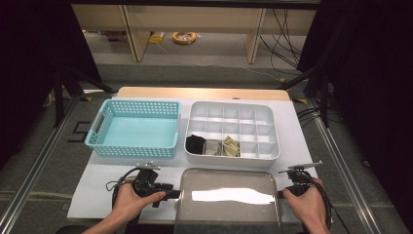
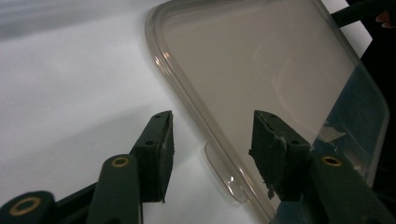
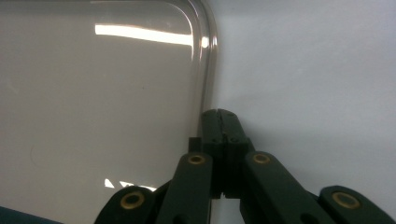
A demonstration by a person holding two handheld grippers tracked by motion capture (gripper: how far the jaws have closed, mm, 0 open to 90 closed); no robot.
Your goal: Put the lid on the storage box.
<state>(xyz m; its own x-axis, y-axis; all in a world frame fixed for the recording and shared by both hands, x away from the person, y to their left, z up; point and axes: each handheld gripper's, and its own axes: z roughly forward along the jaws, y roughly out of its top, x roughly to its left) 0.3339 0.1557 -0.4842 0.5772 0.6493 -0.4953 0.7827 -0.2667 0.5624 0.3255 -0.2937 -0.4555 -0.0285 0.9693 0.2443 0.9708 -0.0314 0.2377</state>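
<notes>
Your forearms and the near edge of the clear lid [image 1: 228, 195] are cut off at the bottom of the high view. The lid lies flat on the white table [image 1: 97, 180] before the divided organizer [image 1: 233, 130], long axis running left to right. Your left gripper [image 2: 212, 144] stands spread astride the lid's tab (seen from the left gripper view); your right gripper [image 3: 219, 126] is pressed together at its rim, whether pinching it you cannot tell.

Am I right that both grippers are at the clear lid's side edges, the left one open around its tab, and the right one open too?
Not quite: the right gripper is shut, its jaws pressed together at the clear lid's edge, as the right gripper view shows. The left gripper is indeed open, its jaws either side of the lid's tab.
</notes>
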